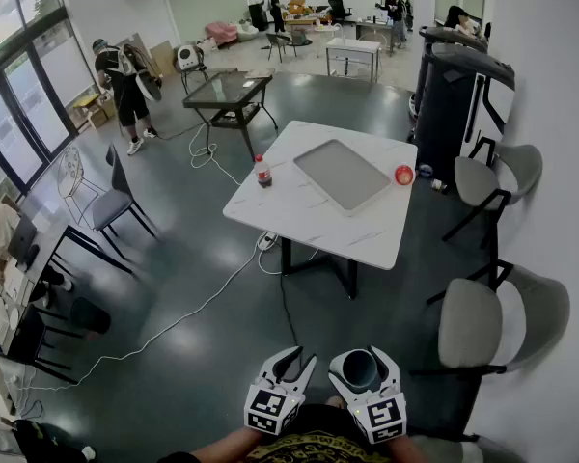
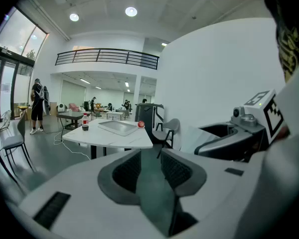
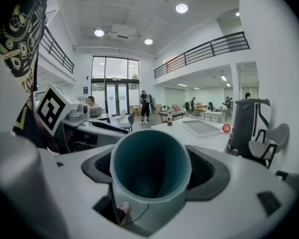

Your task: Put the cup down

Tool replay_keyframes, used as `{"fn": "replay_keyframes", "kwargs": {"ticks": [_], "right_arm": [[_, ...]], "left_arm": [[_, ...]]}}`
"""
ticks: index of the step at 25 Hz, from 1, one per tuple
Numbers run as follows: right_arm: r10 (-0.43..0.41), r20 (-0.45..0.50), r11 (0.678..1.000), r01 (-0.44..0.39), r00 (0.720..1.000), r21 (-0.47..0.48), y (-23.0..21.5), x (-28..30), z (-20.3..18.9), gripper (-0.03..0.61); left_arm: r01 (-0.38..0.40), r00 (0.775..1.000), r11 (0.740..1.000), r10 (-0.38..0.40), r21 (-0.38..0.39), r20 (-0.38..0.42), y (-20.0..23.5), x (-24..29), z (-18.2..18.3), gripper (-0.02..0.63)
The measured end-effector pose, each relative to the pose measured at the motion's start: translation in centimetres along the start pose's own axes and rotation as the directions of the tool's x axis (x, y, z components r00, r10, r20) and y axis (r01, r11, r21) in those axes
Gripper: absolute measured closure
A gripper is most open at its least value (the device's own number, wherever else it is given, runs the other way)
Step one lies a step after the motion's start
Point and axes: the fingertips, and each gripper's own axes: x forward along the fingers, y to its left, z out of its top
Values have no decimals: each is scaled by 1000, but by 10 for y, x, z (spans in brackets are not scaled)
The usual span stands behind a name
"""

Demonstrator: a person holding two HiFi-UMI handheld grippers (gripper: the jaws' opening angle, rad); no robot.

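Note:
A grey-blue cup (image 3: 150, 169) lies between the jaws of my right gripper (image 3: 150, 153), with its open mouth facing the camera. The pads press on it from both sides. In the head view the cup (image 1: 358, 369) and right gripper (image 1: 360, 363) are low in the picture, close to the person's body and over the dark floor. Beside it on the left, my left gripper (image 1: 297, 358) stands open with nothing between its fingers. In its own view the left gripper (image 2: 150, 159) shows a narrow bare gap. The white table (image 1: 299, 215) is some way ahead.
On the table are a grey tray (image 1: 341, 174), a cola bottle (image 1: 262, 172) and a small red object (image 1: 403, 175). Grey chairs (image 1: 469, 324) stand at the right by the white wall. A white cable (image 1: 188, 313) runs across the floor. A glass table (image 1: 227, 90) and people stand farther back.

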Motion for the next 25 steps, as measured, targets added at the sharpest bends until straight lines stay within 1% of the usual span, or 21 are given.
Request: {"fn": "replay_keyframes", "kwargs": {"ticks": [3,9,17,25], "right_arm": [[-1,12,1000,1,1000,-13,-8,7,5,178],[6,-2,1000,-6,1000,-6,-15,9,3,179],[-9,7,1000,9,1000,11,-19,8,8,179],[-23,3,1000,23,1000,7,-19,13,14,179]], "left_arm": [[-16,1000,1000,16,-1,11,4,7,5,479],[-12,1000,1000,12,0,4,4,16,3,479],[4,1000,1000,-4,8,5,2,20,8,479],[10,1000,1000,-10,-1,5,6,20,5,479]]}}
